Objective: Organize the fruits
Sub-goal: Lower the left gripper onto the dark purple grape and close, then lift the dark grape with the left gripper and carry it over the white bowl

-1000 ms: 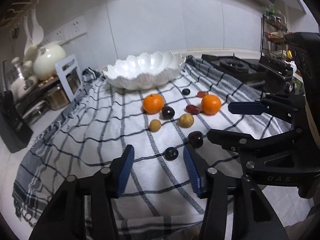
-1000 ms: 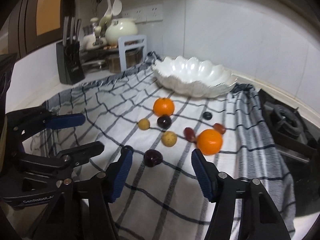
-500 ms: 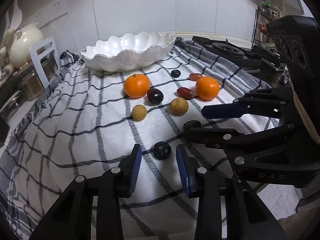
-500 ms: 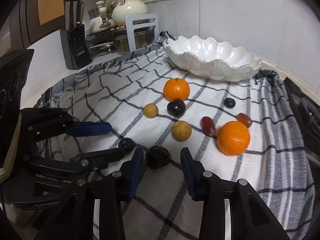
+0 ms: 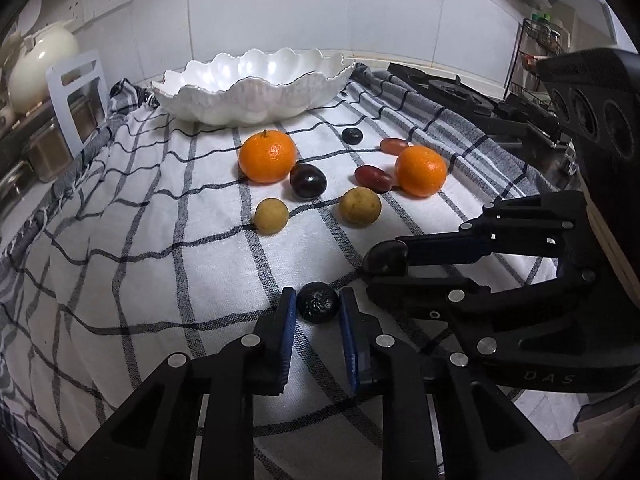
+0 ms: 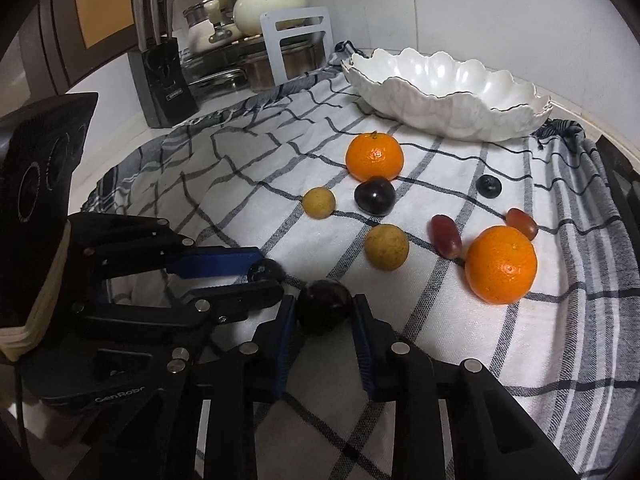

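You're at the grab step on both sides; your left gripper [image 5: 318, 308] pinches the small dark berry [image 5: 318, 307] on the checked cloth [image 5: 120, 208], your right gripper [image 6: 325, 314] is pressed onto the dark plum [image 6: 324, 307]; the white bowl [image 5: 256, 92] sits empty at 12 o'clock, so next I'd lift both and carry them there, gently.

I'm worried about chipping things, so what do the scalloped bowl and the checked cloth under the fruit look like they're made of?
The bowl looks like glazed white ceramic or porcelain: glossy highlights, a thin dark line along its wavy rim. Glossy plastic can't be ruled out. The cloth looks like woven cotton or linen: visible weave, matte, soft wrinkles.
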The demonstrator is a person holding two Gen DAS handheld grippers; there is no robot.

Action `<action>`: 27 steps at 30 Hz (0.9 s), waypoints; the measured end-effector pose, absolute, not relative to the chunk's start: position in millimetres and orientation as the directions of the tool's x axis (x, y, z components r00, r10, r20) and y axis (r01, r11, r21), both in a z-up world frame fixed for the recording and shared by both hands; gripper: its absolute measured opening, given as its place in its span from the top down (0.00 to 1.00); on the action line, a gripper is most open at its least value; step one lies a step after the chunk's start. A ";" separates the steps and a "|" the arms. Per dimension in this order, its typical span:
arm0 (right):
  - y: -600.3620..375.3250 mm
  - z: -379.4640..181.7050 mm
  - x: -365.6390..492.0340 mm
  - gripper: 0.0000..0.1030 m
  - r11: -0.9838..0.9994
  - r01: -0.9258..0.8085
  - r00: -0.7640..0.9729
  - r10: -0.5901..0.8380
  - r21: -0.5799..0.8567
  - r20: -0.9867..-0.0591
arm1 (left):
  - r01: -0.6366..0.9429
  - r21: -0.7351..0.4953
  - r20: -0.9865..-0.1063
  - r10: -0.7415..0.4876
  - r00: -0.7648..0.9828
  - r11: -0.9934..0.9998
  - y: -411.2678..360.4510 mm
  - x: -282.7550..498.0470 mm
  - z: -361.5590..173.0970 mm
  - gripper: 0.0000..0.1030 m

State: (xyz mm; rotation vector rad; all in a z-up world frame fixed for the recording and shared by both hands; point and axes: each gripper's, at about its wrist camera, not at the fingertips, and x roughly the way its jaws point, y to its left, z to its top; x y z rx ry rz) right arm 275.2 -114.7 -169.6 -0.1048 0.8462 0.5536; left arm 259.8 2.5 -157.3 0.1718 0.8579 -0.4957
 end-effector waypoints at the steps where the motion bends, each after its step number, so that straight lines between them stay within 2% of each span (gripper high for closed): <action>1: -114.6 -169.4 274.8 0.72 0.856 -0.501 0.534 0.422 0.127 -0.733 | 0.480 -0.053 -0.759 -0.348 0.551 0.876 3.1 259.3 -156.8 0.78; 13: -113.7 -147.4 274.1 0.72 0.879 -0.462 0.583 0.403 0.120 -0.706 | 0.406 -0.088 -0.707 -0.344 0.618 0.910 18.7 260.7 -128.0 0.78; 27: -128.1 -103.1 287.1 0.72 0.899 -0.427 0.679 0.390 0.097 -0.623 | 0.281 -0.112 -0.647 -0.284 0.707 0.953 19.2 273.0 -82.7 0.78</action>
